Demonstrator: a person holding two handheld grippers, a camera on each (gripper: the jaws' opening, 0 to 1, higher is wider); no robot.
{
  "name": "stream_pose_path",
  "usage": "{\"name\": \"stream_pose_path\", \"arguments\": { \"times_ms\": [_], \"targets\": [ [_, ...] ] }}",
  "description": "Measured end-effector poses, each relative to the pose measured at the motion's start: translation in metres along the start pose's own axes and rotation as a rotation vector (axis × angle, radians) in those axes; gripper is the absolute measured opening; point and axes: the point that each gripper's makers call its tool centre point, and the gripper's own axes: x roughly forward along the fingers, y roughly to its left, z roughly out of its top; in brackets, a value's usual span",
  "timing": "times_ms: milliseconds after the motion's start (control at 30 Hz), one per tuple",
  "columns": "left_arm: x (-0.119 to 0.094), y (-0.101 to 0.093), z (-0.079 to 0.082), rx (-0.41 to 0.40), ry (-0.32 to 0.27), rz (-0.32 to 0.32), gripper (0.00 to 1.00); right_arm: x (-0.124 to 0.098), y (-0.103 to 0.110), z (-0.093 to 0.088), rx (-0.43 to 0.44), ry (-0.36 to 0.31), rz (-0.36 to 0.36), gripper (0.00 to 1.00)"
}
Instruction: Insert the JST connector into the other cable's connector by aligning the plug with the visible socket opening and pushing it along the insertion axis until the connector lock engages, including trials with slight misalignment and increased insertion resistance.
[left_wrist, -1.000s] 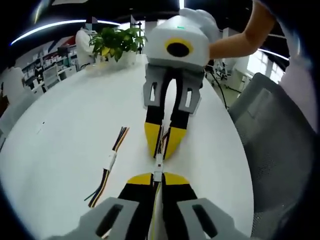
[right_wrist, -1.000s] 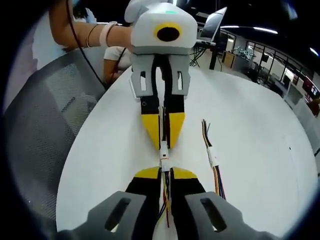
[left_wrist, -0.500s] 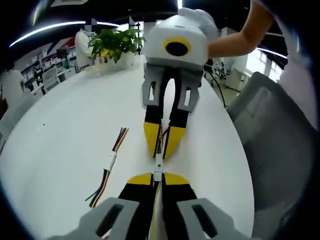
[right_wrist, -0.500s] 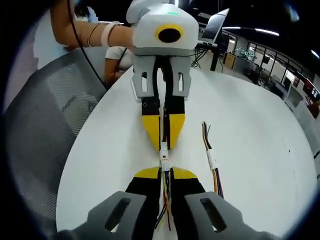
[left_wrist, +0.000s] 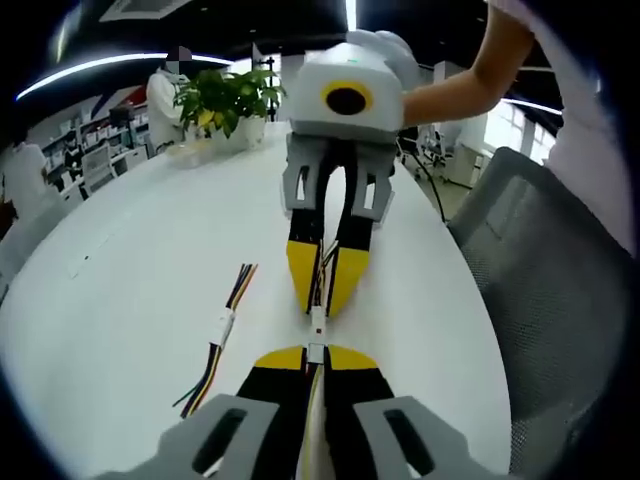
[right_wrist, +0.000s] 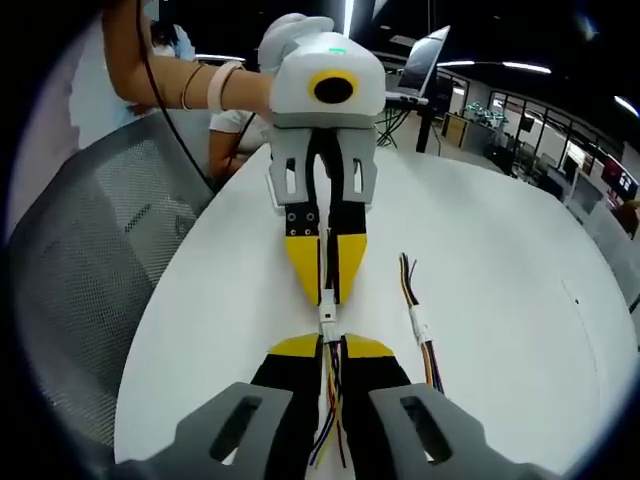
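Left gripper (left_wrist: 313, 357) and right gripper (right_wrist: 330, 346) tip to tip, each pinching its half of the white joined connectors (left_wrist: 316, 331).

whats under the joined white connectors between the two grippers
Under the white connectors lies the bare white table. Whether they touch it cannot be told. The left gripper and right gripper cover the wires behind each connector.

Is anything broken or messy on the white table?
Nothing looks broken. The two white connectors meet in a straight line between the left gripper and right gripper. A spare cable with loose coloured wire ends lies beside them on the white table.
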Motion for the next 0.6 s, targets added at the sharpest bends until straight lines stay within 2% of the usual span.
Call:
{"name": "stream_pose_path", "arguments": {
  "times_ms": [367, 500, 600],
  "targets": [
    [-0.004, -0.003, 0.007, -0.027, -0.040, -0.001, 0.00, -0.002, -0.001, 0.005, 0.037, -0.046, -0.019, 0.02],
    [-0.004, -0.003, 0.013, -0.036, -0.073, -0.005, 0.00, -0.003, -0.001, 0.007, 0.043, -0.064, -0.019, 0.02],
    [-0.003, -0.002, 0.014, -0.025, -0.067, -0.003, 0.00, -0.002, -0.003, 0.007, 0.038, -0.060, -0.022, 0.02]
  ]
}}
